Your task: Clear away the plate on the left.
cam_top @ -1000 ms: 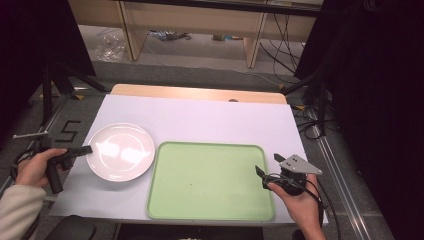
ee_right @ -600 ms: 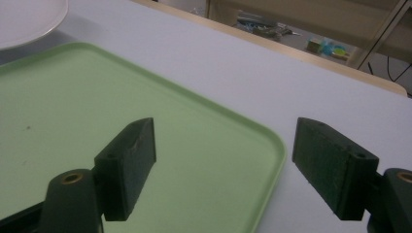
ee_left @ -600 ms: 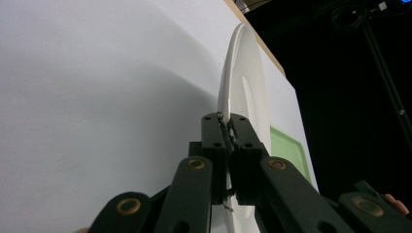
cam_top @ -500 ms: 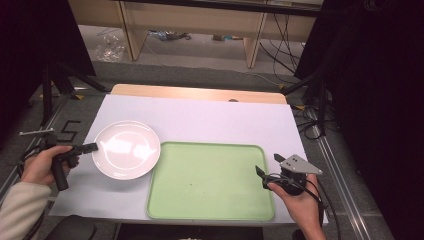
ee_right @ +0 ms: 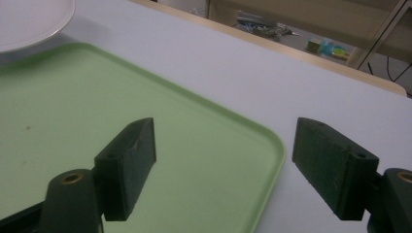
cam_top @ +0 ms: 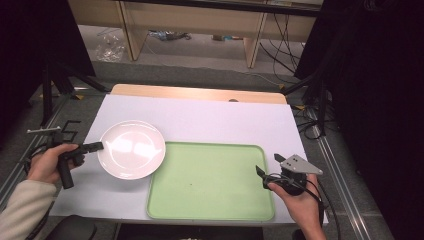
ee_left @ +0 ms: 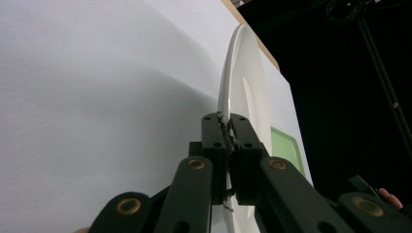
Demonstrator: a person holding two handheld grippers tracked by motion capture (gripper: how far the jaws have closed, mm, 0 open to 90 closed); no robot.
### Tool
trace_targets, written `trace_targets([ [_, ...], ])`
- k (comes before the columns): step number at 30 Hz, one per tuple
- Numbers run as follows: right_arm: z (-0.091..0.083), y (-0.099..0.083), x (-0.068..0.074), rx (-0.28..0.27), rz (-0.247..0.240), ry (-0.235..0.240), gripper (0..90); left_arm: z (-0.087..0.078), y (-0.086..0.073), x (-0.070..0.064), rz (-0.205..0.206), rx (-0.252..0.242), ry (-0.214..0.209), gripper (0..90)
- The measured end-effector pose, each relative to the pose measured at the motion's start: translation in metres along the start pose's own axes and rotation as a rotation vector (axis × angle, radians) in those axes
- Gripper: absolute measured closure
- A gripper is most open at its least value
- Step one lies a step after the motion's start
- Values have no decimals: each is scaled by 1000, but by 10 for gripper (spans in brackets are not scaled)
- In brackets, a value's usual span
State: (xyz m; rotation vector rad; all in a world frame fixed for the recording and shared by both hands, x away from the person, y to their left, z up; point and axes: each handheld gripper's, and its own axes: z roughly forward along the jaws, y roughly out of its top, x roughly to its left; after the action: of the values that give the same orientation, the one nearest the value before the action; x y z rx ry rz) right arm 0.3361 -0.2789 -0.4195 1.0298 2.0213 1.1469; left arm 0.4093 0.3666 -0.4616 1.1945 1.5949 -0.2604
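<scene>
Matte white table (cam_top: 210, 120), left tongs (cam_top: 95, 146) pinching glossy round plate (cam_top: 131, 149) – right tongs (cam_top: 267, 166) wide.

A white plate (cam_top: 131, 149), pinched at its 9 o'clock rim by the left hand-held gripper (cam_top: 98, 146), has slid toward 3 o'clock across the counter (cam_top: 200, 117) over the last second. One second ago the plate sat clear of the green tray (cam_top: 210, 182); half a second ago it had drawn close; now its 4 o'clock edge overlaps the tray's upper left corner. The person's left hand (cam_top: 50, 162) and sleeve (cam_top: 20, 210) have travelled the same way, coming further onto the counter from its 9 o'clock edge.
</scene>
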Motion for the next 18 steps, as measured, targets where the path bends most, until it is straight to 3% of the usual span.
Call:
trace_targets([
  [6,0,0,0,-1,0,2,246,4,0,-5,-2,34,2,862],
  [15,0,0,0,-1,1,2,247,11,0,-9,0,40,-4,862],
  [16,0,0,0,-1,0,0,247,13,0,-8,2,19,-17,861],
  [18,0,0,0,-1,0,0,246,14,0,-11,-3,37,-17,861],
])
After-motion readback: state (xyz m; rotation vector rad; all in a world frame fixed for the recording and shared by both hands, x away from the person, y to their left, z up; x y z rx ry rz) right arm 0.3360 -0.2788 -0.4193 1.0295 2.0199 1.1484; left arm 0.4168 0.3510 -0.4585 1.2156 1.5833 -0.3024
